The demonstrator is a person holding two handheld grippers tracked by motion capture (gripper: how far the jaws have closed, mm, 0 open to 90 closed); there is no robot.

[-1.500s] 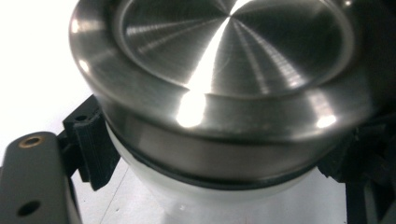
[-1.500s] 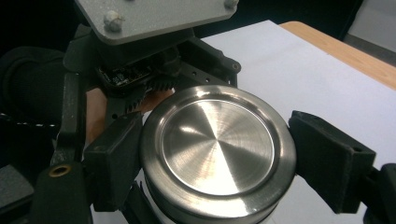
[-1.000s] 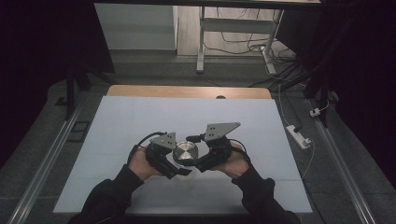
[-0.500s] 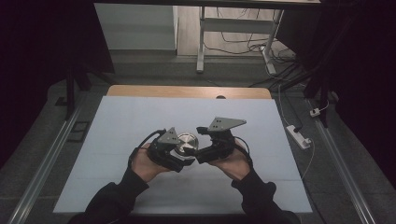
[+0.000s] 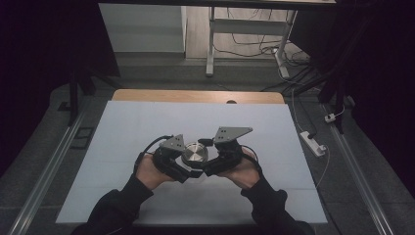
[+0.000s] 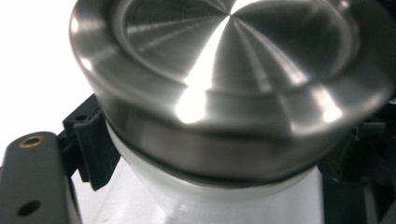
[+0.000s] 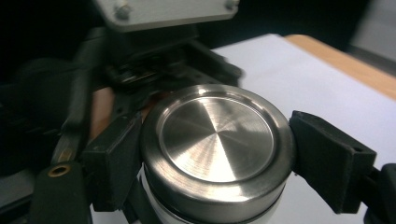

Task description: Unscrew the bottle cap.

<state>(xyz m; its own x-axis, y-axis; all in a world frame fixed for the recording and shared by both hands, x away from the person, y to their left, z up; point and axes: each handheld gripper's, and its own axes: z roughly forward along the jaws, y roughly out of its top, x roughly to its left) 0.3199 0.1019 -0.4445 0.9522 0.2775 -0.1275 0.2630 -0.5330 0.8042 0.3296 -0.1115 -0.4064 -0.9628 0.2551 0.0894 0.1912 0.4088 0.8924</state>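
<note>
No brand, label or lettering is showing on anything legible here. The steel lid (image 7: 217,149) is sitting directly between the two grippers, a round cap of brushed metal with fine radial lines fanning from its centre, a shallow recessed disc on top and a rounded, polished rim. It is capping a white jar (image 6: 224,200), whose smooth, slightly translucent shoulder is showing just beneath the lid, with a thin dark seam running where metal meets plastic.

The left gripper (image 5: 178,169) is clamping the jar's white body just under the lid; in the left gripper view its ribbed black pads are pressing against the sides, with the lid looming straight ahead and above them. The right gripper (image 5: 210,166) is closing on the lid itself: its blocky matte-black pads are bearing on the rim from either side in the right gripper view, having just been closing from a wider spread. The left gripper's body is lying just beyond the lid from there.

Each tool is carrying a flat grey three-cornered plate on top. The whole bundle is hanging a little above the pale table sheet (image 5: 147,122), whose far edge is showing bare wood.
</note>
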